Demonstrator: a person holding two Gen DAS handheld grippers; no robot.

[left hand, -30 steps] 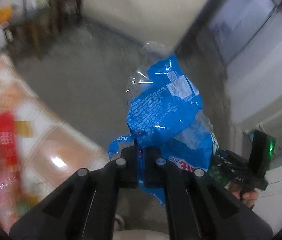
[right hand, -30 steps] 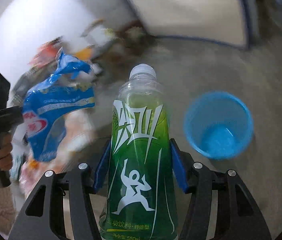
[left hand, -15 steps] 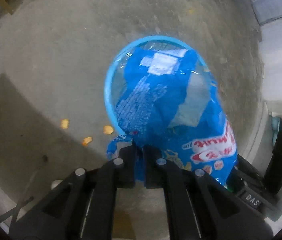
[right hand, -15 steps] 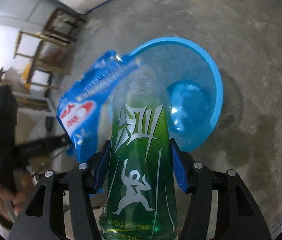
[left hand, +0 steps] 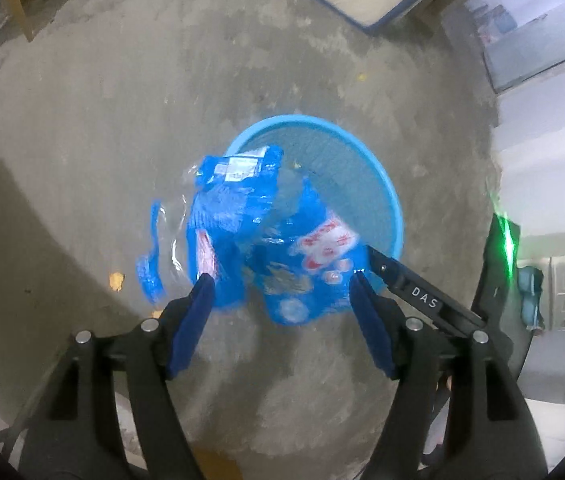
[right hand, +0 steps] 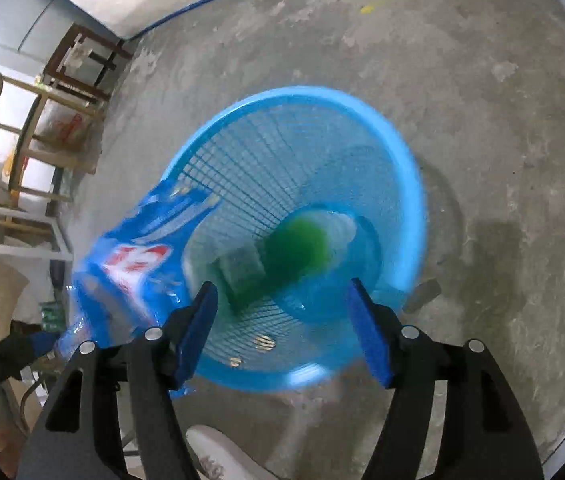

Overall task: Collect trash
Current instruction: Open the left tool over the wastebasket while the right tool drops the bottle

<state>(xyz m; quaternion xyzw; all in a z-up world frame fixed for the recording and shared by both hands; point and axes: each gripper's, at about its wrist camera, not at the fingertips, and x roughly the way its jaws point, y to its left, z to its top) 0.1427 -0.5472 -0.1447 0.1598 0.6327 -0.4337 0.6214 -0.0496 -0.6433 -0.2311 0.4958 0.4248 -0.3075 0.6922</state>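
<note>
Released, green bottle and blue wrapper drop beyond both just-opened tools toward basket.

You are looking at a glossy, crinkled plastic wrapper over a smooth blue plastic mesh basket, with a shiny green plastic bottle inside. The concrete floor is showing rough, matt and patchy.

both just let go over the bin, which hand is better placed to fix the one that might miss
Left. The blue wrapper hangs over the blue basket rim, right ahead of the open left gripper; the green bottle is already inside.
</note>
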